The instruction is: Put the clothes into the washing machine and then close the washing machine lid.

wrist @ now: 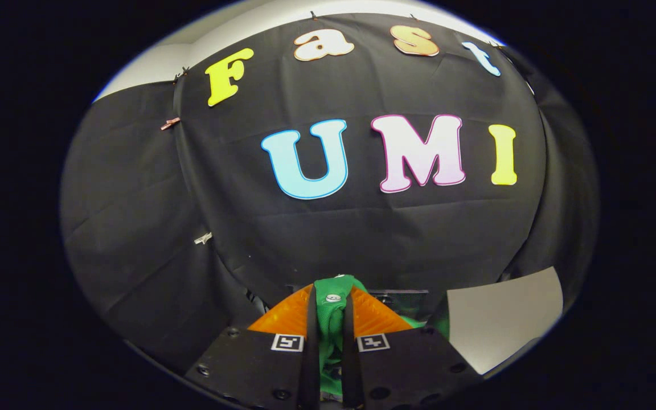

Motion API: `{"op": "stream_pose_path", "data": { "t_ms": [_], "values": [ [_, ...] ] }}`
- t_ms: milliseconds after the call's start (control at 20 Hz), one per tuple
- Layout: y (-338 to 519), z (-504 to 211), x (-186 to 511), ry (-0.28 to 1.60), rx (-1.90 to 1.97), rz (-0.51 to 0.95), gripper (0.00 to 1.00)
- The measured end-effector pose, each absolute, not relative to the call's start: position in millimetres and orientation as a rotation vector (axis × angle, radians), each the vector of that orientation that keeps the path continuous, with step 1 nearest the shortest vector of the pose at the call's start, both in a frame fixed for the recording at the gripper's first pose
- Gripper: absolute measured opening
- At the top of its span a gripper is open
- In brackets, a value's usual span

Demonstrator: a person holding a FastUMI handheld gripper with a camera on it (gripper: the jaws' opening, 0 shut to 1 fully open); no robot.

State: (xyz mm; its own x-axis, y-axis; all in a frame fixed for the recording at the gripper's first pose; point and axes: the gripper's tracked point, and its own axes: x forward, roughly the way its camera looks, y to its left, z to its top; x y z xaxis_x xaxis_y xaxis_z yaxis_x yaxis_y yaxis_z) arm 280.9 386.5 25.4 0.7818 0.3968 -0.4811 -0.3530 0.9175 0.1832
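A green garment (332, 319) with a small white button is pinched between my two fingers, and my gripper (331, 296) is shut on it. The cloth bunches up over the fingertips and hangs down between the fingers toward the camera. More green fabric (419, 323) trails off to the right behind the right finger. I am lifted and pointed at the booth's black cloth wall. Just beyond the fingertips a dark edge (402, 295) peeks out, too little of it to tell what it is.
A pale grey flat surface (499, 319) lies low to the right of the fingers. The black cloth wall (362, 239) stands straight ahead, with a fold of it at the left held by small clips (170, 123).
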Motion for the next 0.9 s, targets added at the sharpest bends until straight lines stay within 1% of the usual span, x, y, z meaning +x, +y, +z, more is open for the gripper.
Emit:
{"op": "stream_pose_path", "data": {
  "t_ms": [200, 400, 700, 900],
  "values": [
    [406, -25, 286, 0.592, 0.062, 0.431, 0.2],
    [419, -87, 290, 0.619, -0.044, 0.435, 0.2],
    [425, -188, 308, 0.674, -0.133, 0.386, 0.2],
    [418, -245, 305, 0.711, -0.15, 0.366, 0.2]
  ]
}}
